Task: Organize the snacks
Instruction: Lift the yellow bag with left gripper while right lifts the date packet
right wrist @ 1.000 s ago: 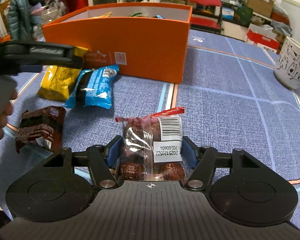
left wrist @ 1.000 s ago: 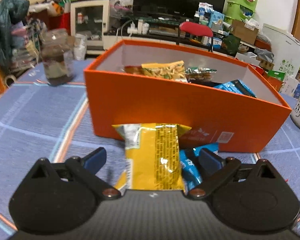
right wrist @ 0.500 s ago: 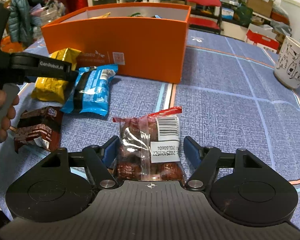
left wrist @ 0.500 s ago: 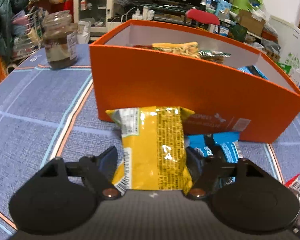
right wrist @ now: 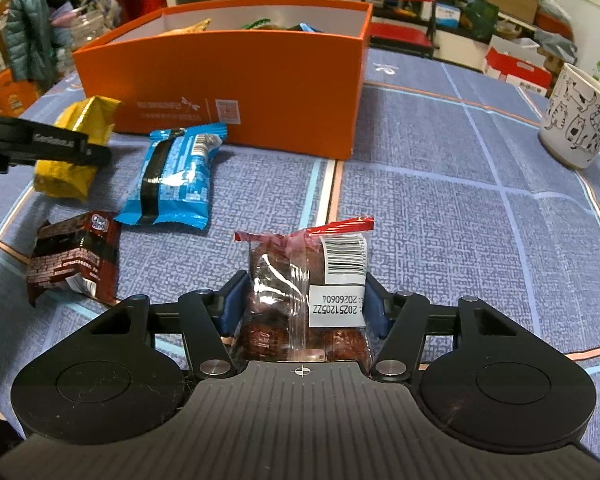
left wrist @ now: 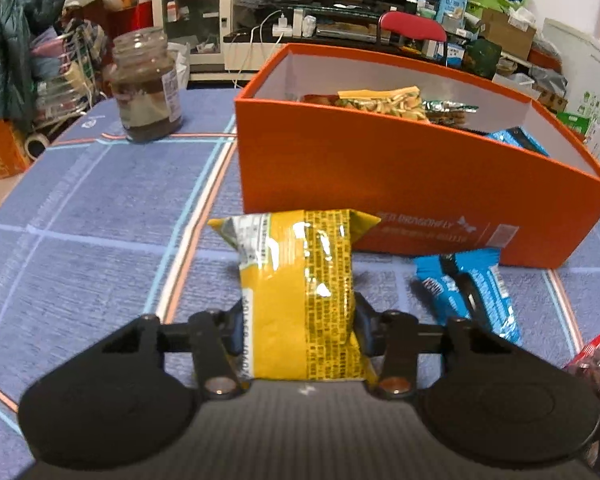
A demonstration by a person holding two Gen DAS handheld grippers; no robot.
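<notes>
Blue woven cloth with pale and orange grid lines covers the table [right wrist: 440, 208], which carries everything. Toward its far edge sits the orange box [left wrist: 380, 184], open-topped, with several snack packets lying inside it. Near the far left corner stands a glass jar [left wrist: 146, 84] of dark contents, and near the right edge a white mug [right wrist: 576, 116] printed with cats. Just in front of the box lies a blue packet [right wrist: 176, 180], flat on the cloth; nearer the left edge is a dark brown packet [right wrist: 74, 260]. The left gripper [left wrist: 298, 322] is closed on the yellow packet [left wrist: 296, 292], both pads pressing its sides, close before the box's front wall. The right gripper [right wrist: 302, 304] is clamped on a clear bag of reddish-brown snacks [right wrist: 300, 280], near the table's front edge.
</notes>
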